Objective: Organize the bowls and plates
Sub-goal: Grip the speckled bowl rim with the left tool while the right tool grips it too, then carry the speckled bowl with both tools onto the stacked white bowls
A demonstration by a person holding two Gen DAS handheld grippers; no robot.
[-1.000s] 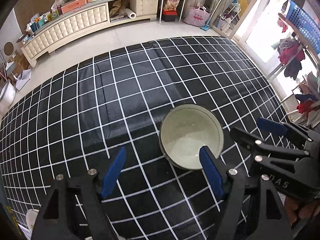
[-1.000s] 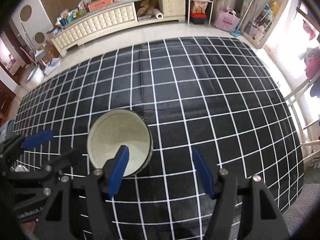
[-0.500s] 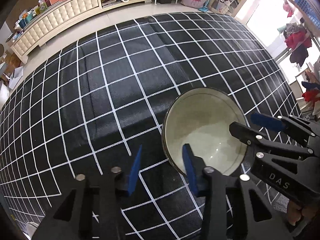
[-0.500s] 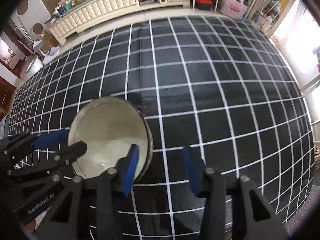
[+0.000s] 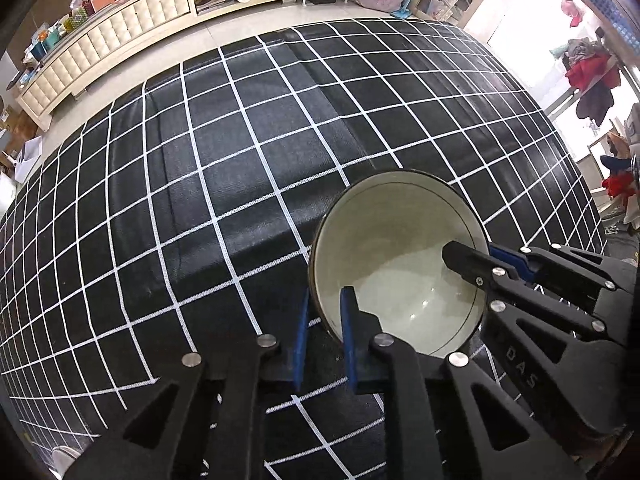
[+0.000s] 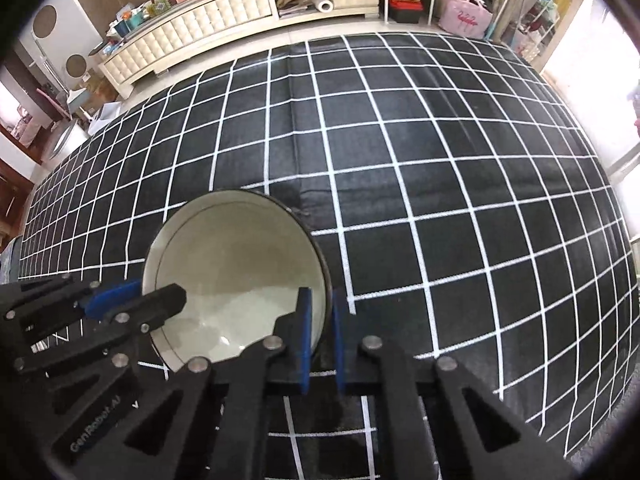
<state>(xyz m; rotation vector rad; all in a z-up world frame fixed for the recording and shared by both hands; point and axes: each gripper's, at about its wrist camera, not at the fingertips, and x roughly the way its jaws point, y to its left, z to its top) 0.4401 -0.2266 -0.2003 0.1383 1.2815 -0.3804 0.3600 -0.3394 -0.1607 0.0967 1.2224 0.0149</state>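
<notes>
A pale cream bowl [image 5: 400, 256] with a dark rim sits on the black checked tablecloth [image 5: 240, 152]. My left gripper [image 5: 324, 300] is shut on the bowl's near-left rim, one blue pad inside and one outside. My right gripper [image 5: 480, 258] pinches the bowl's right rim. In the right wrist view the same bowl [image 6: 236, 264] lies low and left of centre, with my right gripper [image 6: 320, 300] shut across its right rim. There my left gripper [image 6: 156, 294] holds the opposite rim. The bowl is empty.
The tablecloth [image 6: 420, 140] stretches far ahead and to both sides. A long white cabinet [image 5: 120, 32] with clutter on top stands beyond the table, and a pink bag [image 6: 466, 16] sits on the floor. Clothes hang at the right [image 5: 592, 76].
Both grippers went from wide open to shut on opposite rims of the bowl. Both cameras moved closer to it, so the bowl looks larger.
</notes>
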